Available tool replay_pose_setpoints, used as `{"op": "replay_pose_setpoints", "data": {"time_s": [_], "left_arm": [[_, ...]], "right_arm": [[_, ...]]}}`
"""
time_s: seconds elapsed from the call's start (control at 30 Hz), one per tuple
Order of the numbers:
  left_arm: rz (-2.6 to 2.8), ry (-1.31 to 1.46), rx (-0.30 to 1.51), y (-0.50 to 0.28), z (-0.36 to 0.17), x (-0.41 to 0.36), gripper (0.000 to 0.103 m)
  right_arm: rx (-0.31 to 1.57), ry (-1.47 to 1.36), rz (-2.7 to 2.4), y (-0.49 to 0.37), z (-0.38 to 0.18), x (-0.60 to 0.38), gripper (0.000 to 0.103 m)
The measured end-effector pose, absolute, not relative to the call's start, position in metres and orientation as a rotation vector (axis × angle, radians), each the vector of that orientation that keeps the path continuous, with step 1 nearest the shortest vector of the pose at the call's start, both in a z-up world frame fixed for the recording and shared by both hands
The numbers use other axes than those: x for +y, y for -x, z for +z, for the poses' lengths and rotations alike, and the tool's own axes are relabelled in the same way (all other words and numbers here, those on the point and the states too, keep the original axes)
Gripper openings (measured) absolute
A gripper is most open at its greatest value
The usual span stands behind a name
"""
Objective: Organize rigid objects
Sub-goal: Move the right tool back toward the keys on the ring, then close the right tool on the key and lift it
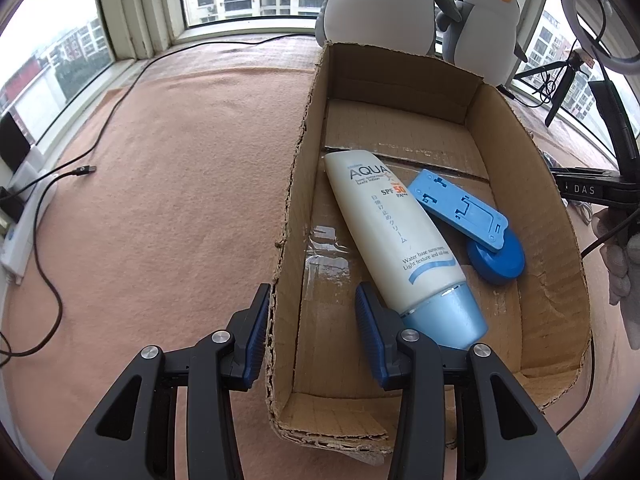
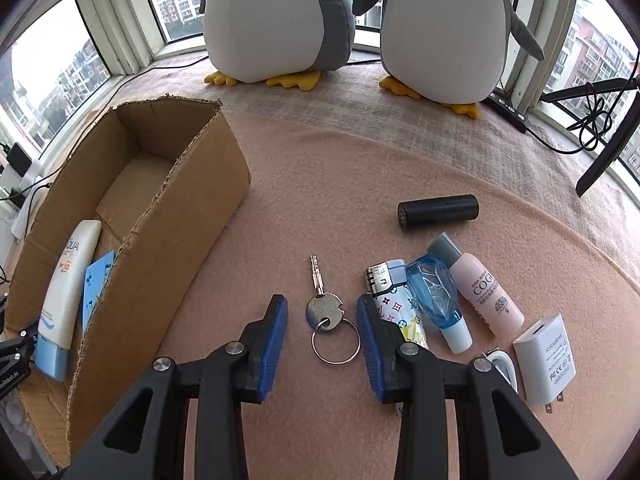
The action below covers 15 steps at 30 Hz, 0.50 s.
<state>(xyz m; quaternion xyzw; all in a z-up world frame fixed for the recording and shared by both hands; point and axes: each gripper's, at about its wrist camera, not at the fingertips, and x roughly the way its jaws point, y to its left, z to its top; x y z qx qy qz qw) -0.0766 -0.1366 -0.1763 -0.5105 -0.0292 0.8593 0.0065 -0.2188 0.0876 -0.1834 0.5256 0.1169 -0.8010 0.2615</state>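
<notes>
An open cardboard box [image 1: 532, 208] [image 2: 168, 216] holds a white sunscreen tube [image 1: 384, 220] [image 2: 68, 280] with a blue cap and a blue plastic holder [image 1: 464, 208] [image 2: 96, 280]. My left gripper [image 1: 312, 300] is open and straddles the box's left wall, one finger outside, one inside beside the tube's cap. My right gripper [image 2: 322, 304] is open over the pink blanket, with a silver key [image 2: 322, 304] on a ring lying between its fingers. To the right lie a patterned lighter [image 2: 394, 304], a blue bottle [image 2: 438, 300], a pink bottle [image 2: 486, 292], a black cylinder [image 2: 438, 210] and a white charger [image 2: 546, 356].
Two plush penguins [image 2: 276, 20] [image 2: 444, 32] stand at the back by the windows. A black cable [image 1: 60, 176] runs over the blanket on the left. A tripod [image 1: 560, 84] and a ring light stand [image 1: 612, 112] are at the right. A gloved hand [image 1: 620, 264] shows at the right edge.
</notes>
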Motion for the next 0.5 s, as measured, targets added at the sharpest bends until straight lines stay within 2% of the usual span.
{"op": "replay_pose_setpoints", "data": {"time_s": [0.1, 0.27, 0.4, 0.5], "left_arm": [[2.688, 1.595, -0.094, 0.0765, -0.1765, -0.1366, 0.041], [2.691, 1.595, -0.101, 0.0764, -0.1766, -0.1363, 0.042], [2.694, 1.594, -0.1, 0.0765, -0.1766, -0.1353, 0.042], [2.695, 1.593, -0.097, 0.0764, -0.1765, -0.1352, 0.042]], "right_arm": [[0.362, -1.417, -2.151, 0.2186, -0.1825, 0.0834, 0.017], [0.39, -1.406, -2.145, 0.2144, -0.1815, 0.0833, 0.016], [0.355, -1.393, -2.16, 0.2119, -0.1756, 0.0874, 0.005], [0.363, -1.385, -2.159, 0.2087, -0.1746, 0.0876, 0.005]]}}
